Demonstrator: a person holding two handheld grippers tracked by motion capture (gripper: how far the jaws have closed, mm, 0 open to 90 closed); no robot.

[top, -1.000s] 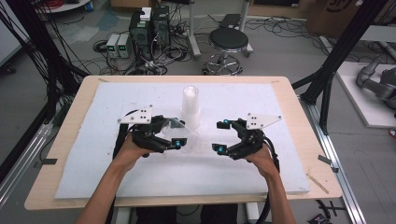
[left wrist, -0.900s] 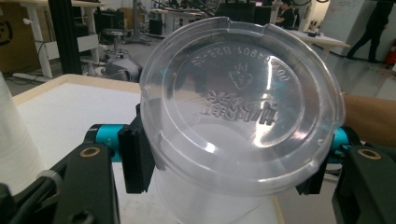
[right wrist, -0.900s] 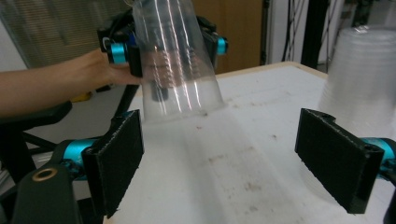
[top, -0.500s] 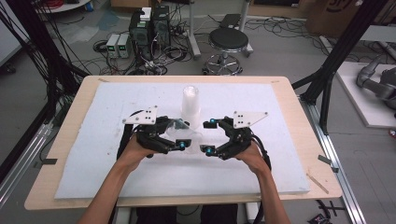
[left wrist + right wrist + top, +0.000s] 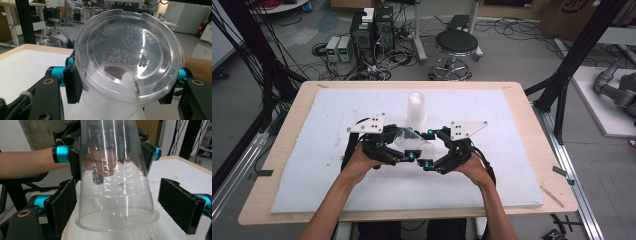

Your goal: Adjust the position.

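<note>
Clear plastic cup (image 5: 412, 140) sits clamped in the left gripper (image 5: 404, 151), above the foam pad (image 5: 312, 170). Right gripper (image 5: 428, 149) straddles its rim end, jaws apart, probably not touching. Thin walls: 1 off-centre squeeze buckles it.

The place is a robotics or electronics lab. The landmark is a wooden table (image 5: 532, 125) topped with a white foam sheet (image 5: 337, 125). Beyond the table's far edge, computer towers (image 5: 372, 27) and small power units (image 5: 337, 47) stand on a grey floor amid tangled cables (image 5: 382, 62), with a round black stool (image 5: 457, 42) beside them. Black metal frame struts (image 5: 569, 65) rise at the table's right, and a grey robot arm (image 5: 614, 87) lies farther right.
</note>
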